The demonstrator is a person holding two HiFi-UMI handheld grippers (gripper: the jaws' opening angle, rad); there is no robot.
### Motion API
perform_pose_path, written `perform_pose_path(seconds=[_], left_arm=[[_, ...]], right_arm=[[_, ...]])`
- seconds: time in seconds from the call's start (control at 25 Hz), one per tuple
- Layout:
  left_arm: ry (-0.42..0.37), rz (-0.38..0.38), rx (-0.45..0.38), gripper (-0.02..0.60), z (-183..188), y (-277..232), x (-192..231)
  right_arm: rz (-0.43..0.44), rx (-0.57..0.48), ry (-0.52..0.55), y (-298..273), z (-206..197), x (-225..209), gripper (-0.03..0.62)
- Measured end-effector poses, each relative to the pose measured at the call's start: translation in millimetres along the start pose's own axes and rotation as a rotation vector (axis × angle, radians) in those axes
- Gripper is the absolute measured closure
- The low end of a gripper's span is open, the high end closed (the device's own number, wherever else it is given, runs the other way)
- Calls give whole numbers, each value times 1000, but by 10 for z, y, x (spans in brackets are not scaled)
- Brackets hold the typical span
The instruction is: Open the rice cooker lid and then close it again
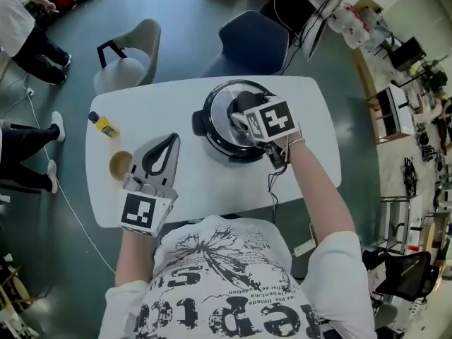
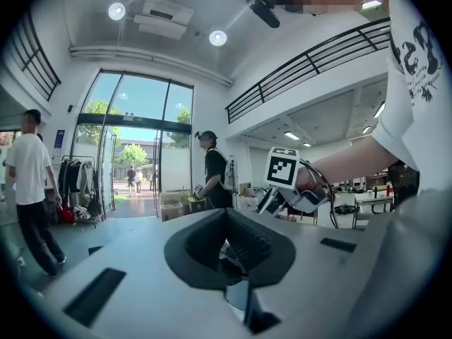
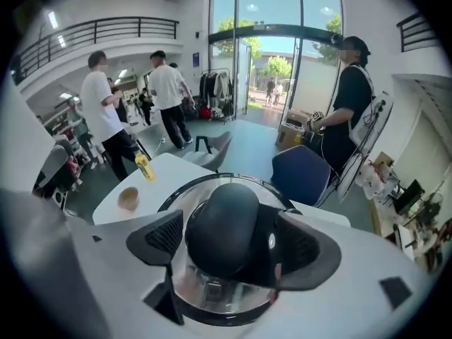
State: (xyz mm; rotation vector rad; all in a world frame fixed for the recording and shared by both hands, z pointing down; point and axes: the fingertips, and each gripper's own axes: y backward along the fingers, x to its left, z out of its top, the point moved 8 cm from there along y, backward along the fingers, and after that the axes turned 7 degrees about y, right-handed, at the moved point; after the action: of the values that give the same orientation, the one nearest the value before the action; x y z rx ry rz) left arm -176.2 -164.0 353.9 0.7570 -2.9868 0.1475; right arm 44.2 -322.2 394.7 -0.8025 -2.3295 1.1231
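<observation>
Right gripper [image 1: 241, 116] is down on the cooker [image 1: 209, 134], which stands toward the right-hand part of the white desk [image 1: 205, 186]. The glass lid [image 1: 220, 109] sits flat on the pot, not yet lifted. Look along those jaws: the black knob [image 3: 222, 228] fills the gap between them, one pad on each side, and the pads look pressed against it. That reads as a grip on the knob, gripper tilted steeply down from above.

Over on the left, the left gripper [image 1: 171, 141] hangs level and low over the near-left part of the desk, well apart from the cooker. Its jaws are closed together with nothing between them.

Just beside it on the left is a small brown cup [image 1: 120, 164], and farther back a yellow bottle [image 1: 104, 125] lies on the desk.
</observation>
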Motion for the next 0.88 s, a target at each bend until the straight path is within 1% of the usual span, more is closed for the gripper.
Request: perform_pose_path(seconds=[0.08,0.16,0.24,0.32,0.44,0.56,0.76,0.88], left_arm=[[-1,5,14,569,-5,-24,14],[-15,4,40,569,-13,-43,40],[-16,3,27,569,-6,-75,62],[-19,1,17,569,-2,-100,73],[-16,6,-14,569,46,-141,90],[-20,12,-30,569,109,-179,106],[-14,7,-31,569,104,-233,97],[-16,2,-25,569,70,-263,80]], right_arm=[[1,30,-14,-42,67,-39,183],[20,60,-69,-122,107,-72,211],[54,110,-118,-228,113,-78,226],[75,172,-117,-304,106,-54,244],[85,234,-95,-329,137,-51,247],[98,241,-100,-322,154,-76,249],[110,197,-90,-314,127,-78,244],[103,183,-112,-322,133,-100,261]])
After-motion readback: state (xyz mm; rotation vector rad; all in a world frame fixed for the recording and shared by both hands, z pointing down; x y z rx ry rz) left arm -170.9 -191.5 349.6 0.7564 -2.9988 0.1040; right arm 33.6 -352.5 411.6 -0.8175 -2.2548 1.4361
